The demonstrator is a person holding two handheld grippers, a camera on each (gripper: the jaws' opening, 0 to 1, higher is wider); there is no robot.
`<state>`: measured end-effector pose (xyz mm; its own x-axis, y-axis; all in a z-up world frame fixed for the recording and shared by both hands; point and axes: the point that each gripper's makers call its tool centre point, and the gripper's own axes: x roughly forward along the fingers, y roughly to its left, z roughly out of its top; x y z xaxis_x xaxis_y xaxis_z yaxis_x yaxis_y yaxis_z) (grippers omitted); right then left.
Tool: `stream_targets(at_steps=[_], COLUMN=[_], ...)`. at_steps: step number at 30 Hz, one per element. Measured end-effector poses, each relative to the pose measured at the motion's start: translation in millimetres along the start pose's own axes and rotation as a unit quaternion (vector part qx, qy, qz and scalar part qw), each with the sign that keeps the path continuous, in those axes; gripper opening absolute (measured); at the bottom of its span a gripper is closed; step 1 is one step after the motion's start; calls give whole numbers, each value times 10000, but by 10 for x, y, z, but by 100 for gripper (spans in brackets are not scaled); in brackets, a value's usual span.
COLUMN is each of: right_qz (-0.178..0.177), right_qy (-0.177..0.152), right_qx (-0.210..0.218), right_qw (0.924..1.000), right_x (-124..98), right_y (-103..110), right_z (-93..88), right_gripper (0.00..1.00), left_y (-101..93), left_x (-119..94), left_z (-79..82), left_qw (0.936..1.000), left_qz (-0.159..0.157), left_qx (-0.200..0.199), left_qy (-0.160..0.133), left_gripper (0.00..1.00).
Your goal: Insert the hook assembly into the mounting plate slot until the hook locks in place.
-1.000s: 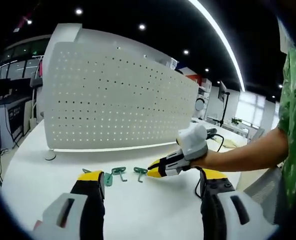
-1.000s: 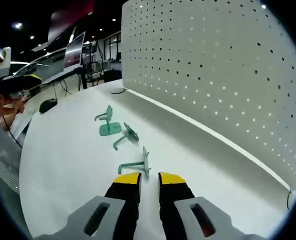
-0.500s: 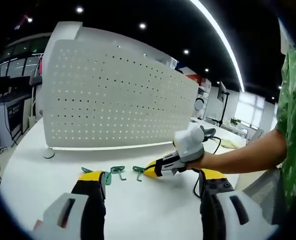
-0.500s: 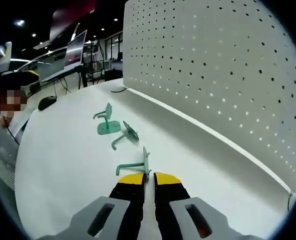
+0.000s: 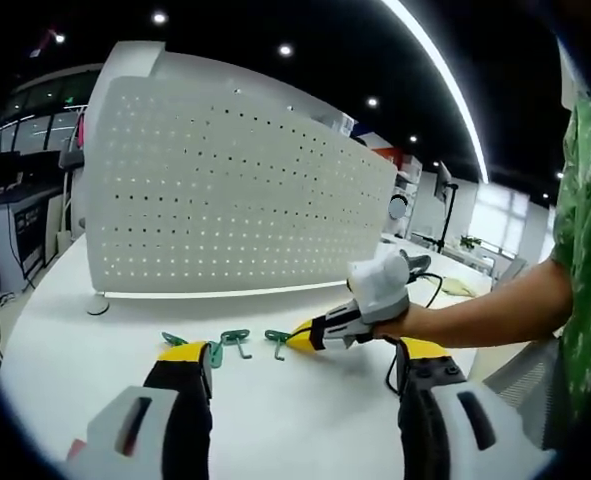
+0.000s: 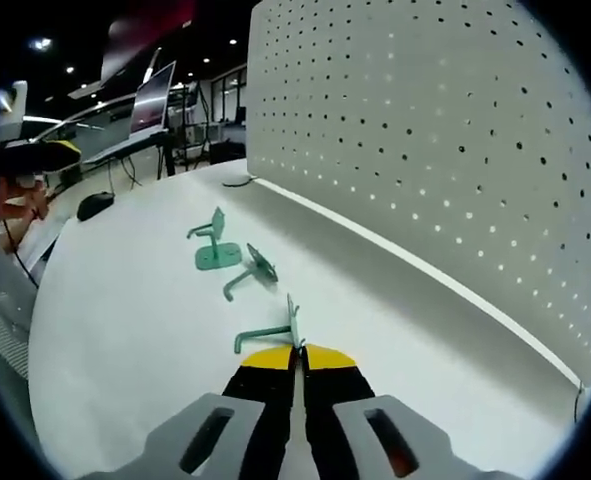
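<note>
Now the right claw (image 6: 298,352) is seen nearly closed at the flat plate end of the nearest green hook (image 6: 275,328), which lies on the white tabletop (image 6: 125,330). Its yellow tips appear pinched on the plate's edge, though contact cannot be confirmed from this angle. The hook's long axis runs crosswise to the jaws, its stem pointing away to the claw's left. Two more green hooks, the middle hook (image 6: 247,270) and the far hook (image 6: 215,245), are lined up farther along, parallel to the foot of the perforated mounting plate (image 6: 445,150), which stands upright to the right of the row.

From the left gripper view, the left claw (image 5: 305,365) is held wide open and empty above the tabletop, well back from the hooks, while the right claw (image 5: 300,339) is seen at the nearest hook (image 5: 276,340). The right claw is therefore the nearer one. A lift and a turn toward the mounting plate would probably be needed next.
</note>
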<state>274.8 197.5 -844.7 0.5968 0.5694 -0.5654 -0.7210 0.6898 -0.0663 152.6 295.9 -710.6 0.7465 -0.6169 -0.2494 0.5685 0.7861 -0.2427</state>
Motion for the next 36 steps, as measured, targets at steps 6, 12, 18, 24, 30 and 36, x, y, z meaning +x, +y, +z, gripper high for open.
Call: stream_targets(at_steps=[6,12,18,24,30,36], right_qz=[-12,-33,-58,-77,-103,-112], right_qy=[-21,-89,-155,-210,-269,-286], right_qx=[29,-32,-54,-46,-51,-37], right_qw=[10000,9999,9998,9997,9996,9995], right_x=[-9,-28,-46,-69,-96,-123], right_y=[-7,-7,-15,-24,-40,-55], right_z=[37,108,163,220,282,310], right_gripper=[2,2,2,2,1,1], left_y=[2,-1,-5,-6,-9,-10], left_x=[-1,-2,-6,-8,-8,-9], left_z=[2,-1,-1,-3,0,0], left_qw=[10000,10000,10000,10000,10000,10000], left_qz=[-6,-19,-31,-47,-57,-63], left_qx=[-2,-6,-9,-7,9,17], left_qy=[3,17,20,34,29,33], left_gripper=[77,76,76,75,75,75])
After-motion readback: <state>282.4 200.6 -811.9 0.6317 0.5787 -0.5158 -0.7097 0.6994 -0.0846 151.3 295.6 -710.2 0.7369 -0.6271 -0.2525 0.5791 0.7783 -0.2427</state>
